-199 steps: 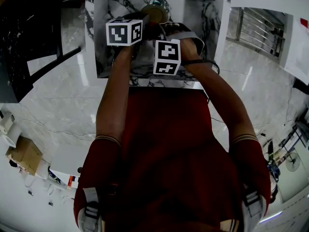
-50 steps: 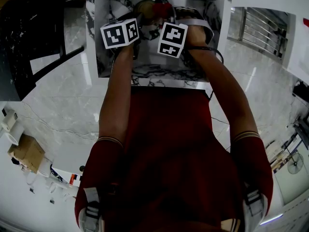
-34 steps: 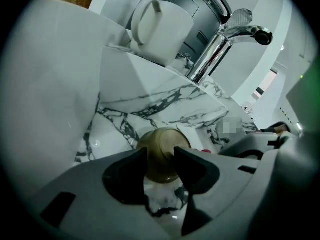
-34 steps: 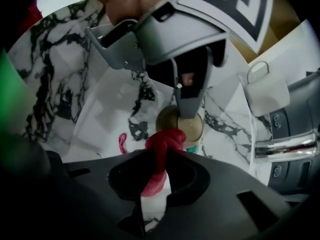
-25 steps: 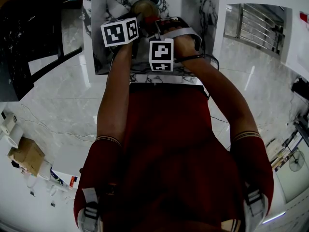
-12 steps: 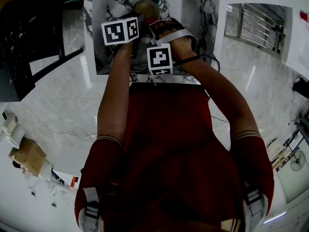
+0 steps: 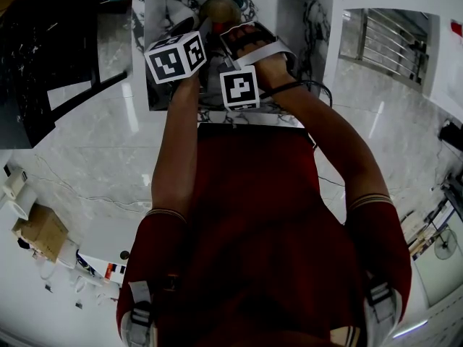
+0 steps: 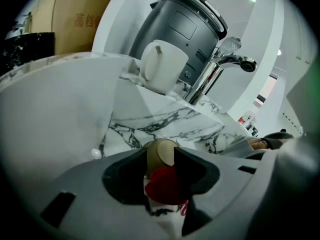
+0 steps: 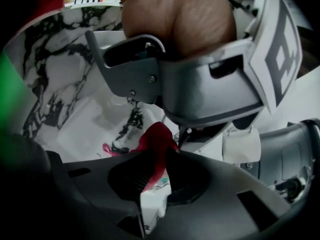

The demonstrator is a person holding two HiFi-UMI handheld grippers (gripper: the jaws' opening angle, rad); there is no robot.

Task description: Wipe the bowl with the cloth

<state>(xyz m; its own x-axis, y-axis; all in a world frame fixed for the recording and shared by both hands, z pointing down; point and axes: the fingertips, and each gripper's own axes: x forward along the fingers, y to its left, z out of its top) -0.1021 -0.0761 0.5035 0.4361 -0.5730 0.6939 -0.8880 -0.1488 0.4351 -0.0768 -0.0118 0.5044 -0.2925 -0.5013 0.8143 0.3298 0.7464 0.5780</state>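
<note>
bowl (image 7: 219, 9) mostly hidden (head view), cloth (image 9: 157, 136) part-covered

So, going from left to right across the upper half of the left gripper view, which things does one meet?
cardboard box → white mug → chrome tap

My bowl (image 8: 161, 153) is plain tan; my cloth (image 9: 157, 138) is plain red. The sink (image 8: 165, 123) is white with black marble veining. My shirt (image 7: 260, 215) is dark red.
</note>
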